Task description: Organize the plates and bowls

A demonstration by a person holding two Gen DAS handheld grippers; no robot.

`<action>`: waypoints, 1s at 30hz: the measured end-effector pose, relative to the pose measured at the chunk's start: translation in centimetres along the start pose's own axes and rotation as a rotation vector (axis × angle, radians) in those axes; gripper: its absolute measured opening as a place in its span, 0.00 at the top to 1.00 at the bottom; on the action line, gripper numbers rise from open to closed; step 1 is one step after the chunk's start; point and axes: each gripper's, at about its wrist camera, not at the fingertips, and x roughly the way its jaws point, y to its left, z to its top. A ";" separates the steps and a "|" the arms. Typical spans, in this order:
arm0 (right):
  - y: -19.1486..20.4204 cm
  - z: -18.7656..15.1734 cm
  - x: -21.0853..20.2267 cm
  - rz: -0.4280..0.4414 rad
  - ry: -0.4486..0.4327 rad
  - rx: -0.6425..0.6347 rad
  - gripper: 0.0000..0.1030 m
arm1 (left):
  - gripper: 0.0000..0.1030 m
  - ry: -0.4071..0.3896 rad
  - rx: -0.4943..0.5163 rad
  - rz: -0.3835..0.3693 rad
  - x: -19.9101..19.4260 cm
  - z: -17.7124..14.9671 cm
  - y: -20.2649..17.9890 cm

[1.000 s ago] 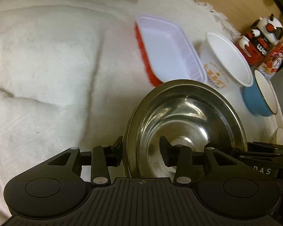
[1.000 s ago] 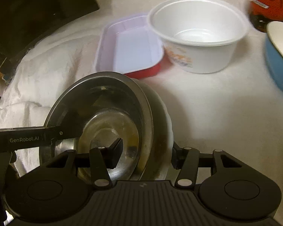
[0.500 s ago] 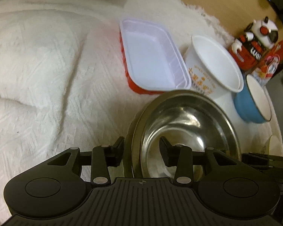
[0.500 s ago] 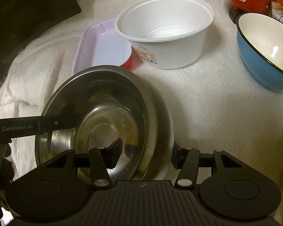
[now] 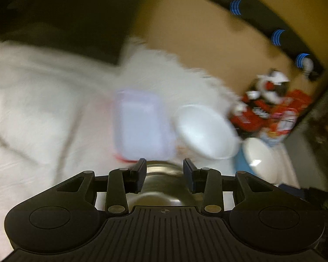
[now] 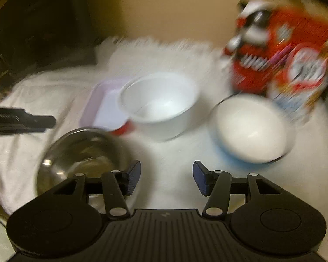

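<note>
The left gripper (image 5: 164, 175) has just been closing, nothing pinched, above the metal bowl (image 6: 83, 152); the right gripper (image 6: 166, 178) is spread beside it.

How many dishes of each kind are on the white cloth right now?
Steel bowl: 1
White plastic bowl: 1
Blue bowl: 1
Rectangular red-sided tray: 1
Total: 4 that I can make out; both views are blurred.
</note>
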 end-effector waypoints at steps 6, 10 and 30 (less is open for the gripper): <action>-6.1 -0.7 -4.0 -0.177 -0.114 0.001 0.32 | 0.62 0.062 0.129 -0.141 2.5 -1.8 -7.9; -10.6 -2.0 -4.7 -0.268 -0.102 0.039 0.29 | 0.62 0.165 0.213 -0.198 4.9 -4.2 -12.2; -18.3 -9.0 -1.4 -0.154 0.129 0.338 0.39 | 0.62 0.380 0.237 -0.193 10.1 -8.7 -17.7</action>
